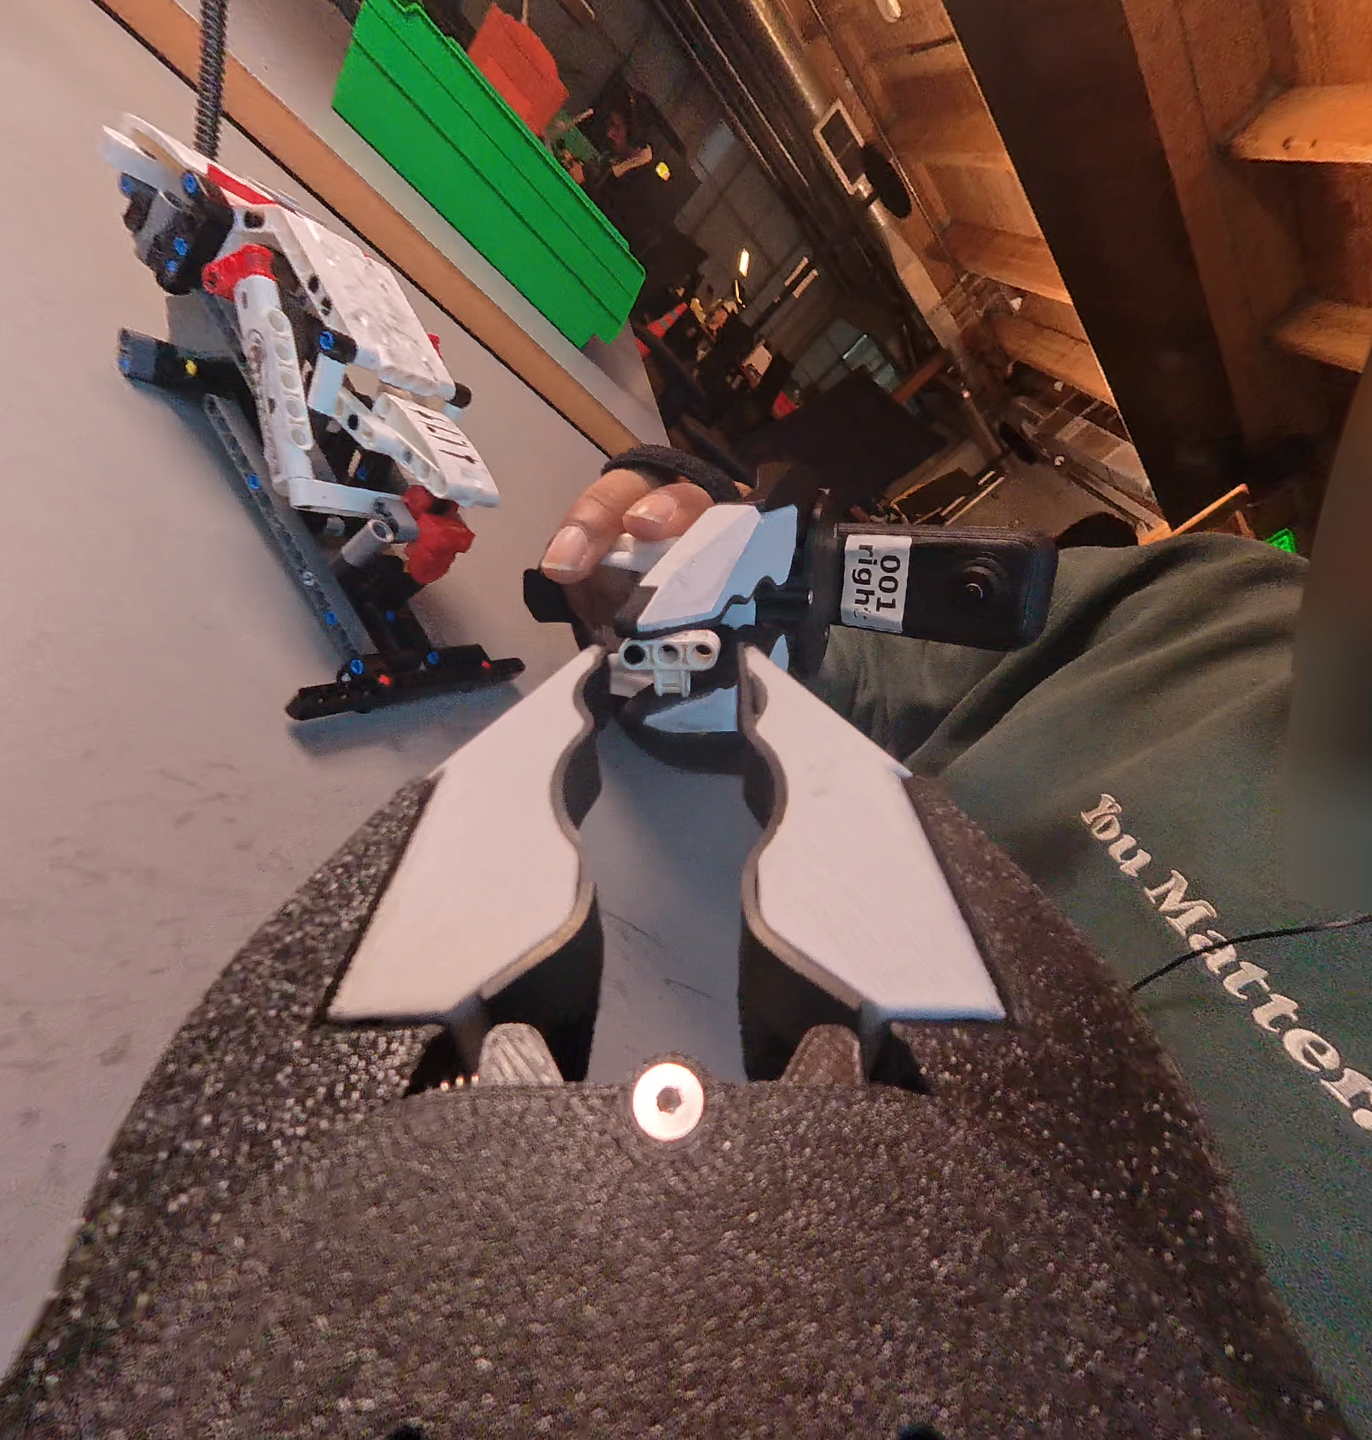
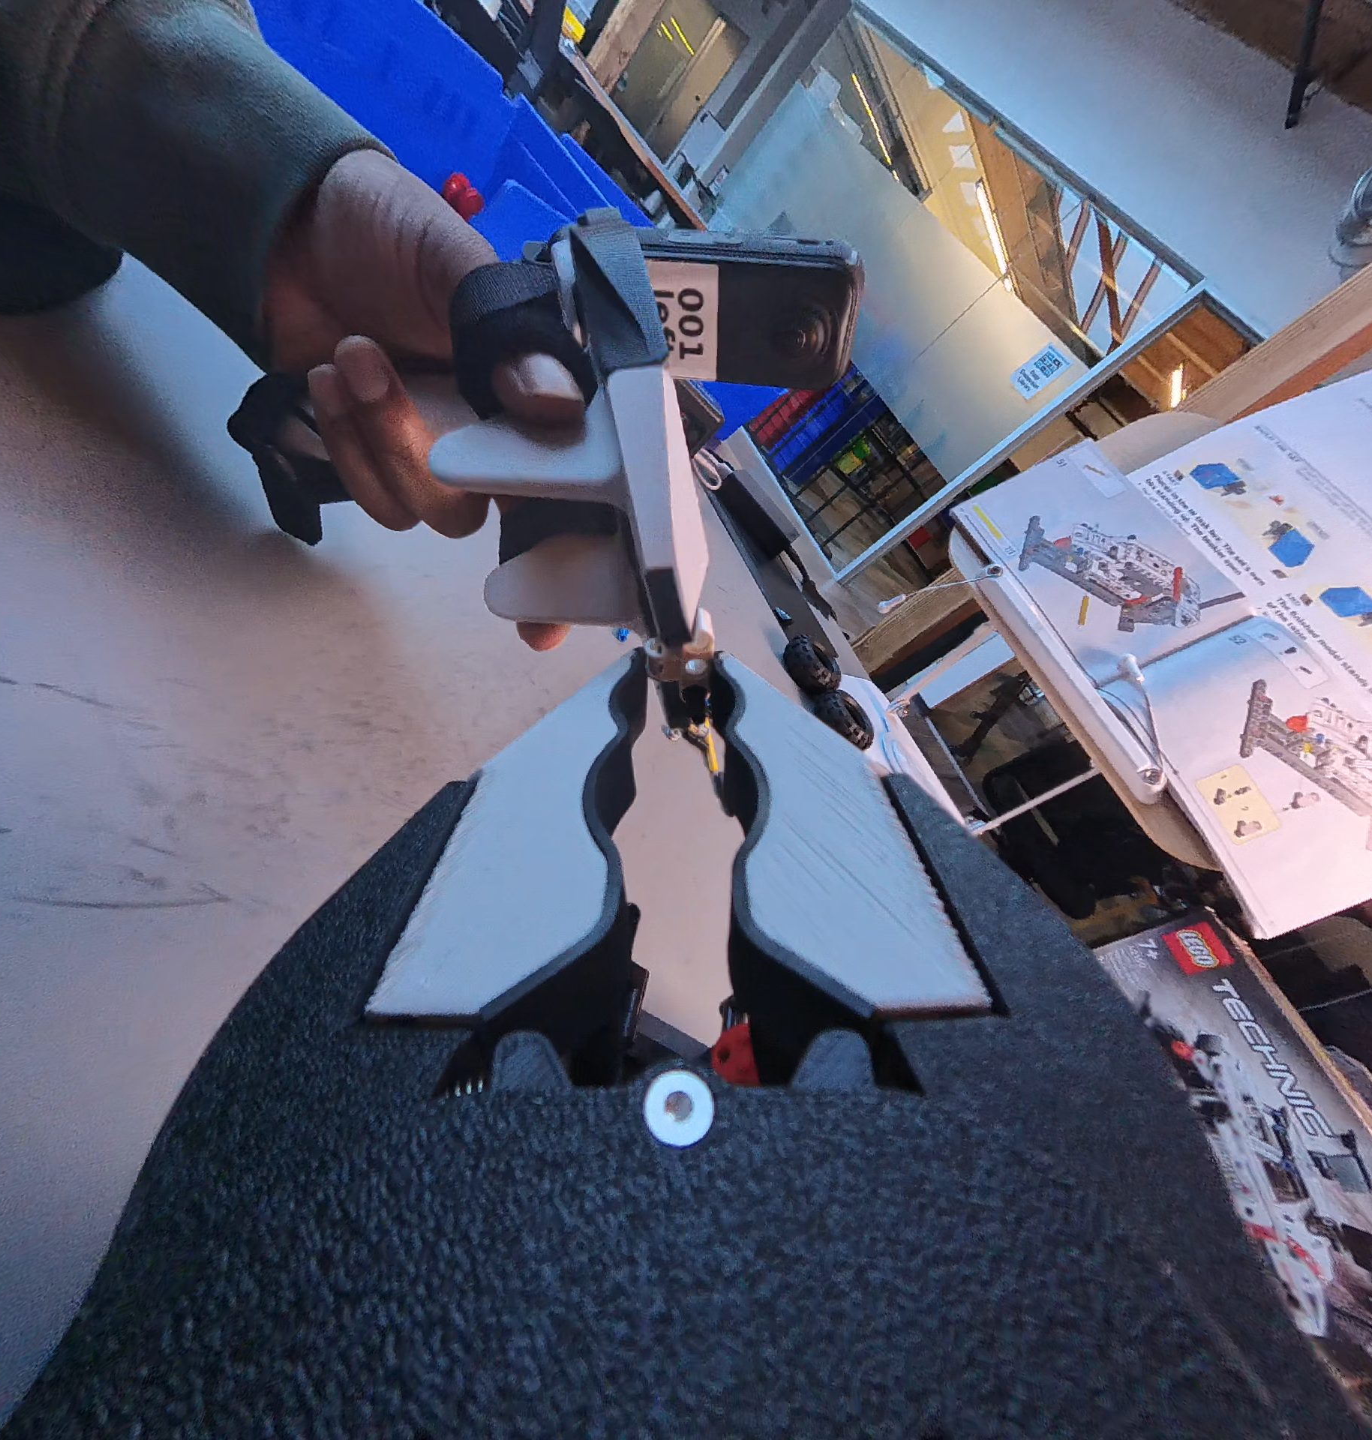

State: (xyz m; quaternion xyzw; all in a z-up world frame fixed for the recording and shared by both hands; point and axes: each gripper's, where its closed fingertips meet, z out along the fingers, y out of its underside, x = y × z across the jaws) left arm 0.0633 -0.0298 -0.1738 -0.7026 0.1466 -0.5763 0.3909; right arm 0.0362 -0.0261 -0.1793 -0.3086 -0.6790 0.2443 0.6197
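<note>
1. My right tongs (image 2: pixel 676 666) are pinched narrow on a small white connector piece (image 2: pixel 681 648), which sits right at their tips, lifted off the surface (image 2: pixel 160 740).
2. My left tongs (image 1: pixel 671 666) come in crosswise, tips either side of the same piece. I can't tell whether they are actually biting it.
3. I judge the piece to be light, stiff plastic that is smooth and likely to twist or pop out. The flat sides are the place to grip it, not the holed face.
4. The white, black and red brick model (image 1: pixel 316 374) lies ahead and to the left of my left tongs, well apart.
5. Two small black tyres (image 2: pixel 823 686) sit just beyond my right tongs, and an open instruction booklet (image 2: pixel 1212 623) stands off to their right.
</note>
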